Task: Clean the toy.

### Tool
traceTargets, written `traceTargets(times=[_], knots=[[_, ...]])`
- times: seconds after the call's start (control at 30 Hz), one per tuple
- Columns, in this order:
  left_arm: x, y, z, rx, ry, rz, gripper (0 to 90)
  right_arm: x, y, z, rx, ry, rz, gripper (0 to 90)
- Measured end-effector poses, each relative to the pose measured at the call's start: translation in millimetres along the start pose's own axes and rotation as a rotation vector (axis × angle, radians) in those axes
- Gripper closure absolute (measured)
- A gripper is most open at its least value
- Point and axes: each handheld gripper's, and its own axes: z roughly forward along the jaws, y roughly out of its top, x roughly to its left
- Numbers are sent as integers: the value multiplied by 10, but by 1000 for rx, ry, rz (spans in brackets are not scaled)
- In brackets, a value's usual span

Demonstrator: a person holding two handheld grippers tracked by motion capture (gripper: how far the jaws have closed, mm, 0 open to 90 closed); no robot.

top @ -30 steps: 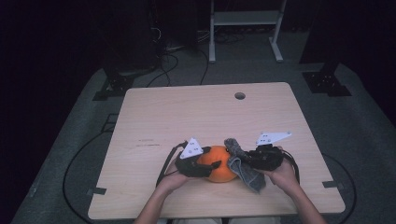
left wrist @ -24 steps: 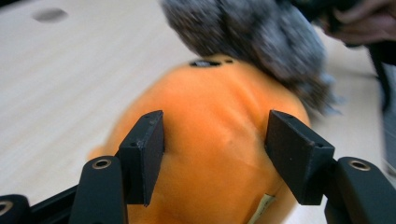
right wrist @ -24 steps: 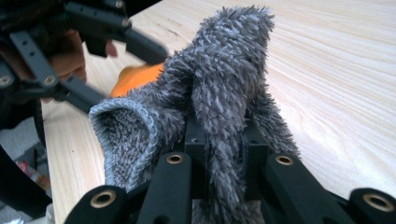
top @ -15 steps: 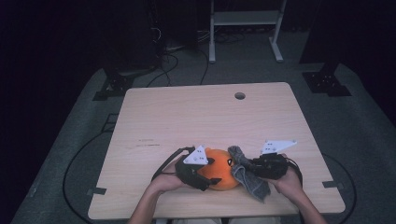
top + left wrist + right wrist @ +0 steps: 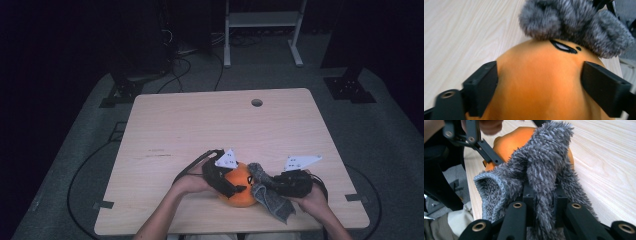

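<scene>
Sitting near the front edge of the tabletop point(image 5: 200, 125): an orange ball toy point(image 5: 239, 186) with a small black-and-white mark on it.
Left hand-held gripper point(image 5: 235, 186): jaws astride the orange ball toy, one to each side; they have just been opening, and from the left gripper view the pads seem to have come off its skin, though the blur makes that hard to swear to.
Right hand-held gripper point(image 5: 270, 186): jaws together, clamped on a grey fluffy cloth point(image 5: 272, 200).
Grey fluffy cloth: bunched up, draped against the toy's right side and touching it.
</scene>
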Motion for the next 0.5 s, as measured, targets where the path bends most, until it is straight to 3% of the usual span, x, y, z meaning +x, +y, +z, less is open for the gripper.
traceTargets(times=[0.1,0.23,0.27,0.4,0.5], knots=[[-73,15,-7,32,35,7,363,-6,-16,-39,-2,3,3,764],[-128,59,-37,45,60,31,465,9,-9,-92,-18,-7,-4,762],[-127,60,-49,33,57,34,472,7,-10,-108,-22,-9,-1,762],[-86,8,-133,-70,47,-36,483,-46,-23,-257,-62,-68,27,763],[-56,-13,-177,-98,47,-62,486,-141,-48,-393,-75,-147,56,763]])
